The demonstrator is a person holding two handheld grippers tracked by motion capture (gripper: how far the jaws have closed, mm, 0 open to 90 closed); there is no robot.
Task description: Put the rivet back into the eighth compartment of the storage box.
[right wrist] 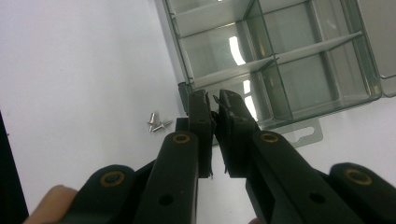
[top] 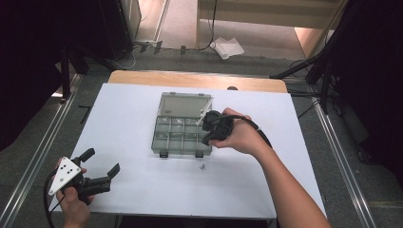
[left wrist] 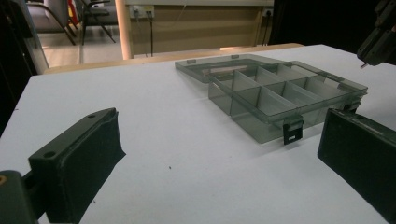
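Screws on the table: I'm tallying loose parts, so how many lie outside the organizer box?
2, side by side and touching: screws on the white table, just off the organizer box near corner; more may hide behind the right gripper.

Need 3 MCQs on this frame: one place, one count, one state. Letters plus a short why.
1. Where do the small screws lie?
A. On the white table top just outside the organizer box
B. In a compartment of the box
C. On the box lid

2. How many black latches show on the near edge of the organizer box in the high view?
A. One
B. Two
C. Four

3. How do the left gripper jaws stand?
A. Closed on a screw
B. Closed on the box lid
C. Wide apart with nothing between them

Answers:
1 A: the right gripper view shows them on the table beside the box corner.
2 B: two clips hang off the near edge.
3 C: bare table shows between its jaws.
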